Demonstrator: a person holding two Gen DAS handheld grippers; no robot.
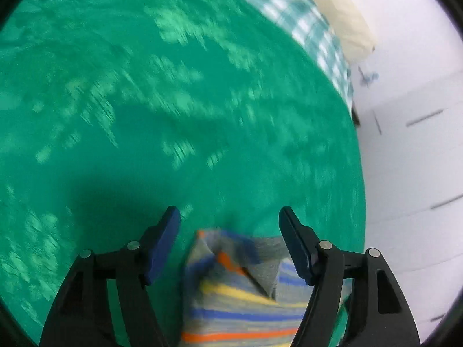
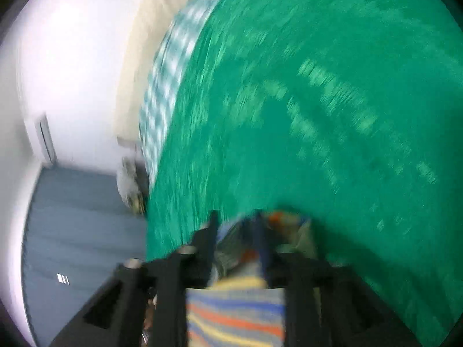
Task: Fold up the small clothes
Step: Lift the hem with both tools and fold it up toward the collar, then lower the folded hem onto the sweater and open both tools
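A small striped garment (image 1: 240, 292), grey with blue, yellow and orange bands, lies on the green bedspread (image 1: 173, 101). My left gripper (image 1: 230, 217) is open, its blue-padded fingers standing on either side of the garment's folded top corner without touching it. In the blurred right wrist view my right gripper (image 2: 235, 225) has its fingers close together, closed on a bunched part of the same striped garment (image 2: 234, 315), which hangs down between them above the green bedspread (image 2: 318, 101).
A green-and-white checked sheet (image 1: 315, 26) and a cream pillow (image 1: 338, 8) lie at the bed's far edge. White drawers (image 1: 413, 150) stand beside the bed. The right wrist view shows a blue-grey floor (image 2: 81, 225) and a white wall (image 2: 72, 57).
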